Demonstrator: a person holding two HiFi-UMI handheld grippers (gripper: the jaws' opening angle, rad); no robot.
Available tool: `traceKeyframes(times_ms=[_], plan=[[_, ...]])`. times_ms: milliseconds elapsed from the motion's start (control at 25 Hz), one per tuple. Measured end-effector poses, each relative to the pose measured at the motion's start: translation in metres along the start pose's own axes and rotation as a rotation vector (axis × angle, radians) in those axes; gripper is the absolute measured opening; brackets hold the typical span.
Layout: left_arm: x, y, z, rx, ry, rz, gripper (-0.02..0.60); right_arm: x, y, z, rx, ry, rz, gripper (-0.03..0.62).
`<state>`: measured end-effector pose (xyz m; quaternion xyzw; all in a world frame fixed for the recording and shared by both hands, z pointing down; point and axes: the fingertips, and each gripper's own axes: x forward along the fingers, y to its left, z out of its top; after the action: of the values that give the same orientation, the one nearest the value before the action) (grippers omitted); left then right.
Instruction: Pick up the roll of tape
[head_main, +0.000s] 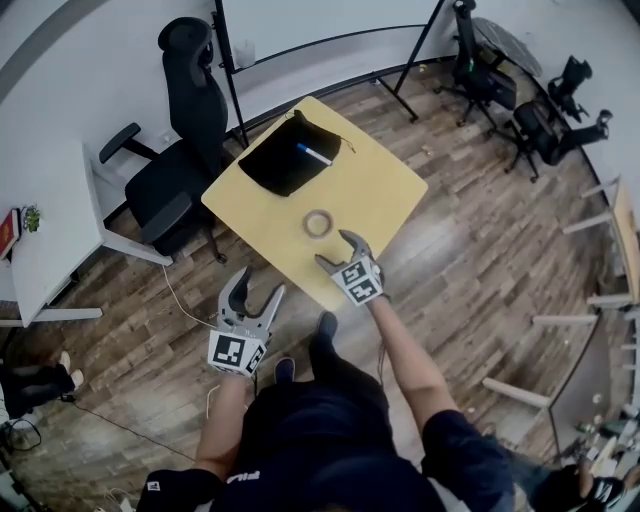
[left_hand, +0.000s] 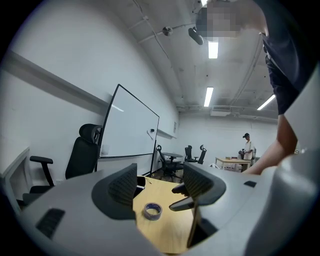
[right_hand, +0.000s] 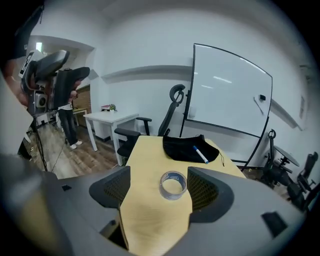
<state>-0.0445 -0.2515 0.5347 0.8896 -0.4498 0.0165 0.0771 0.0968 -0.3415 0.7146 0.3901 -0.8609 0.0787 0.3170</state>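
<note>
A clear roll of tape (head_main: 318, 223) lies flat on the yellow table (head_main: 385, 190), near its front edge. My right gripper (head_main: 337, 250) is open just short of the roll, over the table's near corner; in the right gripper view the tape (right_hand: 173, 184) lies ahead, between the open jaws, untouched. My left gripper (head_main: 253, 295) is open too, held off the table over the floor to the front left. From the left gripper view the tape (left_hand: 152, 211) shows on the table (left_hand: 165, 225), with the right gripper (left_hand: 181, 196) beside it.
A black pouch (head_main: 289, 153) with a blue-capped marker (head_main: 313, 153) on it lies at the table's far side. A black office chair (head_main: 180, 160) stands left of the table, a whiteboard stand (head_main: 330, 45) behind it. More chairs (head_main: 520, 100) stand at the back right.
</note>
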Motion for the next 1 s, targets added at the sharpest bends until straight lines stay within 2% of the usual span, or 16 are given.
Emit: traceKeyframes(times_ms=[200, 520, 840, 1000], plan=[[0.005, -0.002, 0.004, 0.022, -0.014, 0.020, 0.282, 0.022, -0.006, -0.006, -0.002, 0.042, 0.033, 0.330], [0.007, 0.008, -0.003, -0.002, -0.005, 0.042, 0.282, 0.063, -0.012, -0.031, -0.006, 0.144, 0.087, 0.330], [0.003, 0.015, 0.002, -0.016, -0.002, 0.090, 0.282, 0.096, -0.008, -0.050, -0.100, 0.278, 0.160, 0.330], [0.002, 0.013, 0.001, -0.059, -0.008, 0.107, 0.282, 0.110, -0.008, -0.065, -0.124, 0.351, 0.190, 0.330]])
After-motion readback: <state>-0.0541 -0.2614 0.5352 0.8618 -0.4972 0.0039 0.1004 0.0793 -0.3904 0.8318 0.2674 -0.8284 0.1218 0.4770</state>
